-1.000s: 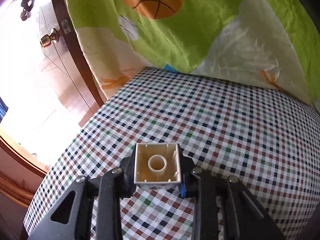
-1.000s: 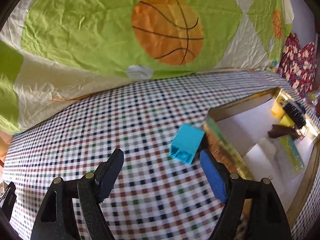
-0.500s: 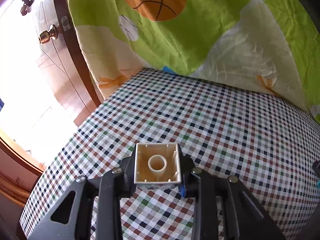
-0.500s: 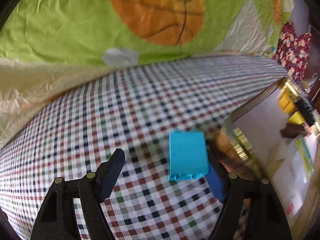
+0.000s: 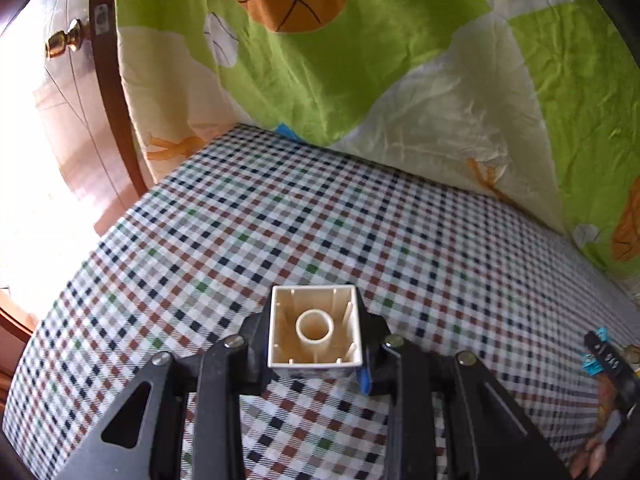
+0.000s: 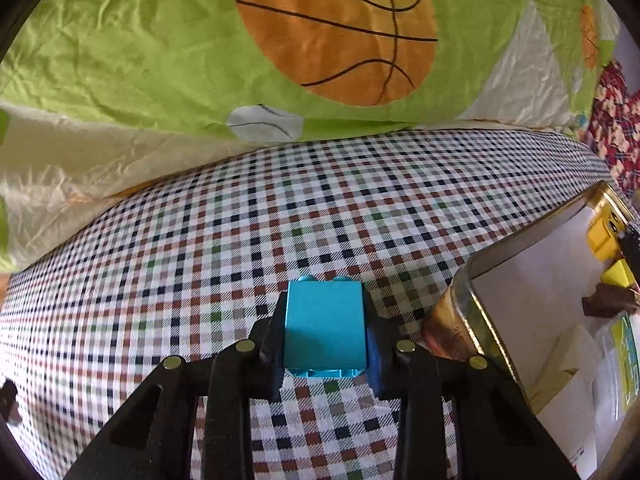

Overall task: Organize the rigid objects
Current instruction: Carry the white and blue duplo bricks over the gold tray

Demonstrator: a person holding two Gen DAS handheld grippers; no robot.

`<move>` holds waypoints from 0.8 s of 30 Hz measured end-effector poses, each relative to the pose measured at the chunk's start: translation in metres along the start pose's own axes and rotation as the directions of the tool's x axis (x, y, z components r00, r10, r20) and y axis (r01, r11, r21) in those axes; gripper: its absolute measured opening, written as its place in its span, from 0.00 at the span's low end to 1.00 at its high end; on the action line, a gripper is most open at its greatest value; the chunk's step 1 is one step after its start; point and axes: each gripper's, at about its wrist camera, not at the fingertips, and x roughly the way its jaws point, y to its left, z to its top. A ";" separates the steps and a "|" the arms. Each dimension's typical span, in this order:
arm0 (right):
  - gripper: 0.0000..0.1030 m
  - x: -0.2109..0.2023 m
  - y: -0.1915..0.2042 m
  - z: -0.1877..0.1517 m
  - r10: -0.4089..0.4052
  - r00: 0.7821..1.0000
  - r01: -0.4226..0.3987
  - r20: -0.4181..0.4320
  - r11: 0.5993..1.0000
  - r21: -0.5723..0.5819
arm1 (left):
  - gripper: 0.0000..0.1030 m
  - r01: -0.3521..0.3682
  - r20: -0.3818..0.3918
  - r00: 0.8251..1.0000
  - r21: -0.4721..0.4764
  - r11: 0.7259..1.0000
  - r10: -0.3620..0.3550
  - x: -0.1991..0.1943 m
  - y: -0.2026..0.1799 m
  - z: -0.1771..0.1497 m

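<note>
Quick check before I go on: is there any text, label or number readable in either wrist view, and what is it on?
None readable.
Gold metal tin: faint embossed marks on its corner, too blurred to read.
Green-and-blue printed packet inside the tin: print too small to read.
Small sticker on the dark wooden door frame: blurred.
Cream building block and turquoise building block: no markings visible.

Strong daylight floods in from the left, blowing the wooden door out to white glare. The checked bedsheet is bright and sharp mid-frame, bending and smearing toward dark, rounded corners. Short soft shadows sit beneath both grippers.
</note>
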 end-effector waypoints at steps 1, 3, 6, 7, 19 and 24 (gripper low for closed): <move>0.33 -0.002 -0.001 -0.002 0.031 1.000 -0.031 0.003 1.000 0.002 | 0.30 0.018 0.008 1.000 0.004 1.000 -0.018 -0.003 -0.002 0.000; 0.33 -0.009 -0.009 -0.010 0.125 0.992 -0.125 0.005 0.992 0.026 | 0.30 0.006 0.035 0.999 0.041 0.999 -0.008 -0.007 -0.011 -0.001; 0.33 -0.021 -0.017 -0.020 0.249 0.969 -0.248 -0.002 0.967 0.050 | 0.30 0.003 0.073 0.997 0.081 0.997 -0.009 -0.014 -0.023 0.000; 0.33 -0.028 -0.019 -0.023 0.268 0.963 -0.268 0.010 0.962 0.042 | 0.30 0.012 0.081 0.997 0.083 0.996 -0.019 -0.016 -0.024 0.000; 0.33 -0.129 -0.054 -0.046 0.313 0.886 -0.270 0.343 0.948 -0.168 | 0.30 0.290 0.227 0.924 0.109 0.951 -0.308 -0.060 -0.047 -0.010; 0.33 -0.155 -0.080 -0.052 0.309 0.863 -0.249 0.400 0.949 -0.195 | 0.30 0.211 0.303 0.920 0.146 0.967 -0.247 -0.081 -0.069 -0.027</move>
